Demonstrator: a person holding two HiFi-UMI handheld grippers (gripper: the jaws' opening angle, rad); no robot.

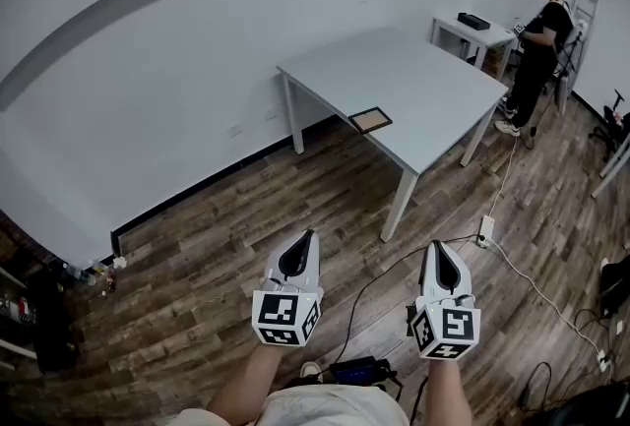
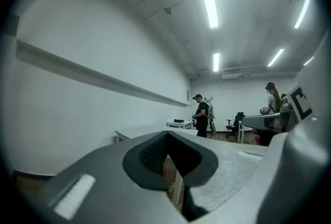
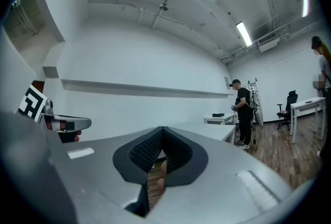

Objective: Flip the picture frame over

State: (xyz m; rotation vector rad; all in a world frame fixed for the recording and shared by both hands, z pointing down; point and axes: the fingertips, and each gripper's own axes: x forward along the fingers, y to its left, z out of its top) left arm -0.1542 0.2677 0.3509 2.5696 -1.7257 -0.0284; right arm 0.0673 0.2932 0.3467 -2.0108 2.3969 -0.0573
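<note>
Left claw: the left gripper (image 1: 310, 235) is held low in front of the body and points forward. In the left gripper view its jaws (image 2: 168, 135) are pressed together at the tips with nothing between them.
Right claw: the right gripper (image 1: 437, 245) is beside the left one at the same height, and the two are apart. Its jaws (image 3: 162, 130) are also together, and it carries nothing.
Picture frame: the picture frame (image 1: 370, 120) lies flat, far ahead of both claws and a little nearer to the line of the left one. It has a dark border around a brown middle, and I cannot tell which face is up.
Table: the grey table (image 1: 423, 80) carries the frame close to its near edge, probably so that a claw can reach it from the side.
Why held so: the claws are well apart from the frame, so there is nothing to grasp. I judge the closed jaws to be a rest position for walking.
Step in hand: the approach to the table; the flip is not yet begun.
Next move: I think the person must come near and then open one claw beside the frame's edge.
Floor: cables (image 1: 394, 276) and a power strip (image 1: 485, 229) lie between the claws and the table, and a foot could catch on them.
Background: another person (image 1: 539, 45) stands far ahead to the right of both claws, by a smaller table (image 1: 482, 32).
</note>
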